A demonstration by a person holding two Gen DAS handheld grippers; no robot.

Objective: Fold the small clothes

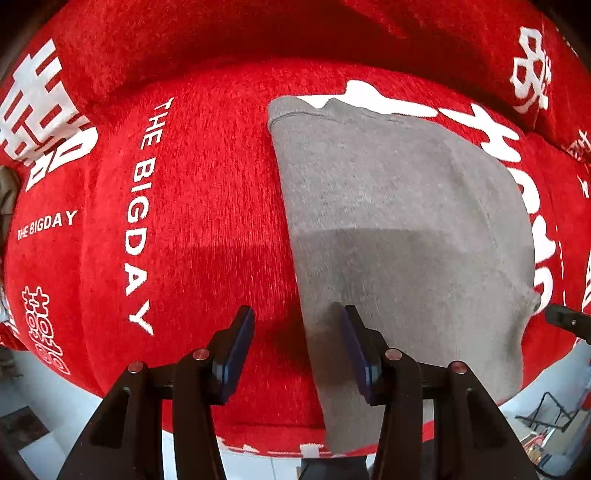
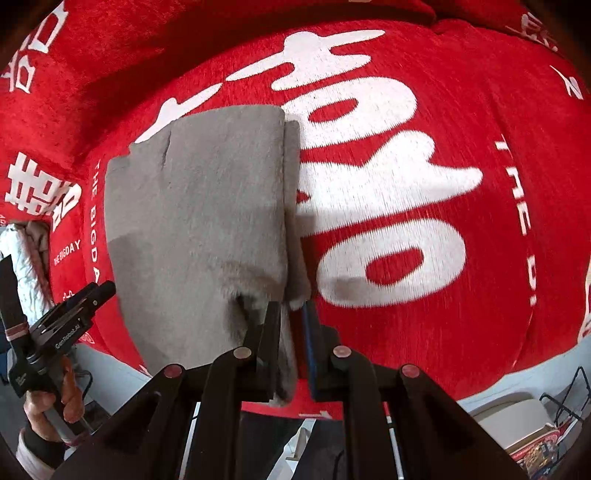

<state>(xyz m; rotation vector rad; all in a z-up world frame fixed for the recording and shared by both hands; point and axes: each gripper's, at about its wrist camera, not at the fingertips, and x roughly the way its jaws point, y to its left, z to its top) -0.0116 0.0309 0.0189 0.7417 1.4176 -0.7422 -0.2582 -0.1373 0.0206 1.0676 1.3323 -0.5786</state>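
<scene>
A small grey garment [image 1: 399, 221] lies folded lengthwise on a red cushion [image 1: 192, 221]. It also shows in the right wrist view [image 2: 195, 214]. My left gripper [image 1: 297, 321] is open over the garment's near left edge, one finger on the red cover and one on the grey cloth, holding nothing. My right gripper [image 2: 290, 317] is shut on the garment's near right edge, with grey cloth bunched between its jaws. The left gripper shows at the far left of the right wrist view [image 2: 88, 295], held by a hand.
The red cushion [image 2: 461, 295] carries large white characters and "THE BIGDAY" lettering. A red backrest [image 1: 258, 33] rises behind it. Pale floor [image 1: 44, 398] lies below the cushion's front edge, with a wire rack [image 2: 565, 402] and boxes at lower right.
</scene>
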